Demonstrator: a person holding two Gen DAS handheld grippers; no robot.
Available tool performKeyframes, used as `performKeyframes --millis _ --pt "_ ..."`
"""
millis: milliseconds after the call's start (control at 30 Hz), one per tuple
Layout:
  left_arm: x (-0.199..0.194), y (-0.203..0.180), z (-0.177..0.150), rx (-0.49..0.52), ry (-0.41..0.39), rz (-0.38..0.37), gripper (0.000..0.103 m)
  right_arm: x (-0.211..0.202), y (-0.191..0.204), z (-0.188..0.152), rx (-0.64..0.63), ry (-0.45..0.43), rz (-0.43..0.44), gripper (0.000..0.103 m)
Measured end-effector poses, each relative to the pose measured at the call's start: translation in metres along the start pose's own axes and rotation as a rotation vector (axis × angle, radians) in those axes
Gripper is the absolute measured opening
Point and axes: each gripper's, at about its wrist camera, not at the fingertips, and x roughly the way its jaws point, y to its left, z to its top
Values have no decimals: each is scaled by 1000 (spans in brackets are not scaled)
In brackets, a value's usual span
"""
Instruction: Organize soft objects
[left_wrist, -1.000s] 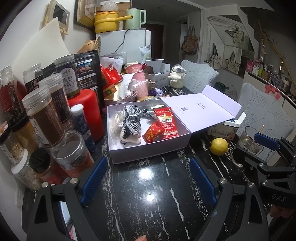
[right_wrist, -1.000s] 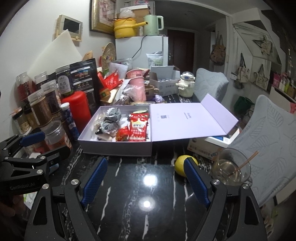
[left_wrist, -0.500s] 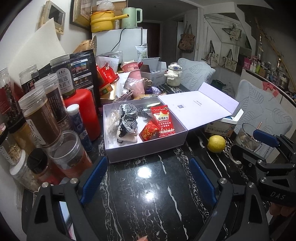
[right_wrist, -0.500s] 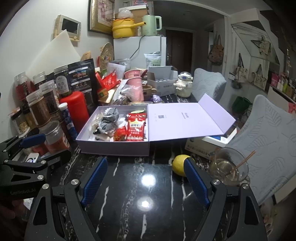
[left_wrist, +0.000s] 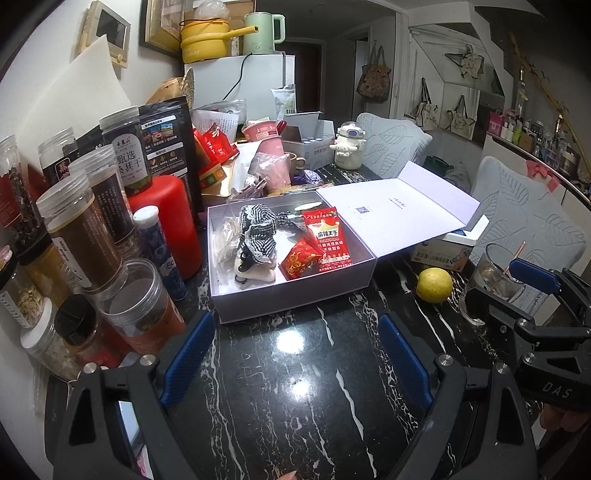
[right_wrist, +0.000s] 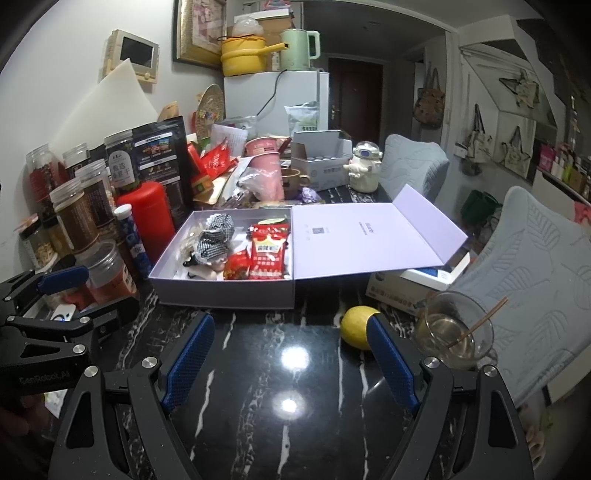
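Observation:
An open lavender box (left_wrist: 295, 301) (right_wrist: 225, 293) sits on the black marble table, its lid (left_wrist: 399, 212) (right_wrist: 369, 236) folded out to the right. Inside lie a black-and-white checked soft toy (left_wrist: 256, 234) (right_wrist: 216, 236), a red snack bag (left_wrist: 327, 240) (right_wrist: 267, 251) and a small red packet (left_wrist: 299, 260) (right_wrist: 236, 266). My left gripper (left_wrist: 297, 350) is open and empty, in front of the box. My right gripper (right_wrist: 291, 354) is open and empty, in front of the box's right end. Each gripper shows at the edge of the other's view.
Several jars (left_wrist: 85, 236), a red canister (left_wrist: 166, 221) (right_wrist: 146, 218) and a blue tube (left_wrist: 159, 251) crowd the left. A lemon (left_wrist: 434, 284) (right_wrist: 356, 332), a glass with a stick (right_wrist: 454, 334) and a small carton (left_wrist: 441, 254) lie right. Clutter and a white figurine (left_wrist: 349, 151) stand behind.
Both grippers have drawn back a little and drifted slightly; the box looks a bit farther off. Nothing on the table has moved.

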Motion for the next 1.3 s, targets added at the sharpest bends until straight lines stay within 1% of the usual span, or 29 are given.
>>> performKeyframes --millis 900,1067,1300 --pt "3 -2 0 6 5 0 91 1 -2 1 3 1 -8 85" --pt "4 0 -2 5 6 -8 91 3 -3 0 13 6 -13 85" --pt "7 0 -3 13 13 -2 91 6 -2 -3 23 17 -14 85"
